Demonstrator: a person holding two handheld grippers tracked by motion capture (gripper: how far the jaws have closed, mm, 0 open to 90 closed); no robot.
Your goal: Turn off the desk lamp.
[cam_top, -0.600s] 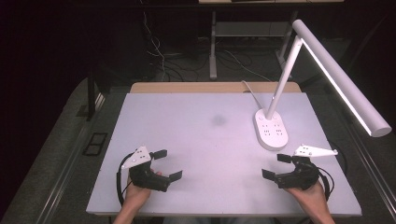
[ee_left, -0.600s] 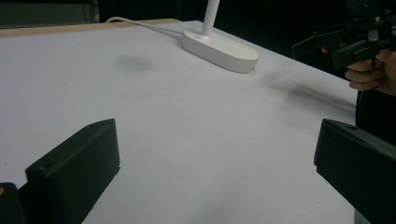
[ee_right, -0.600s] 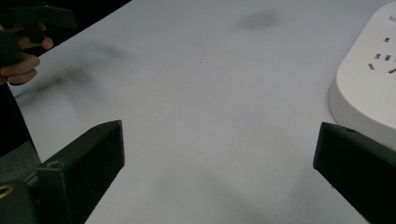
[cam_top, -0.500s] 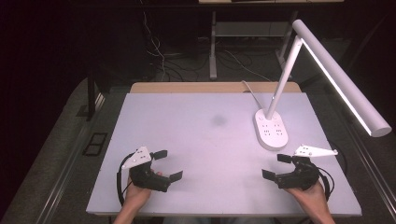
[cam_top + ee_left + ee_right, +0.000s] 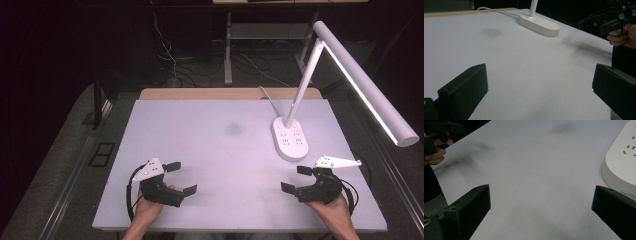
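Note:
My left gripper (image 5: 181,178) rests low over the white table (image 5: 210,145) near its front left, jaws wide apart with nothing between them. My right gripper (image 5: 296,179) sits near the front right, also open and empty. In the left gripper view its two black jaws stand far apart over bare tabletop, and the right gripper (image 5: 609,21) shows far off in a hand. In the right gripper view the jaws are spread the same way, with the lamp base (image 5: 624,167) just to the right.
A white desk lamp (image 5: 350,80) stands at the back right on an oval base (image 5: 290,138) with sockets, its lit bar reaching out over the table's right edge. Its cord (image 5: 270,97) runs off the far edge. A faint dark smudge (image 5: 233,128) marks the table's middle.

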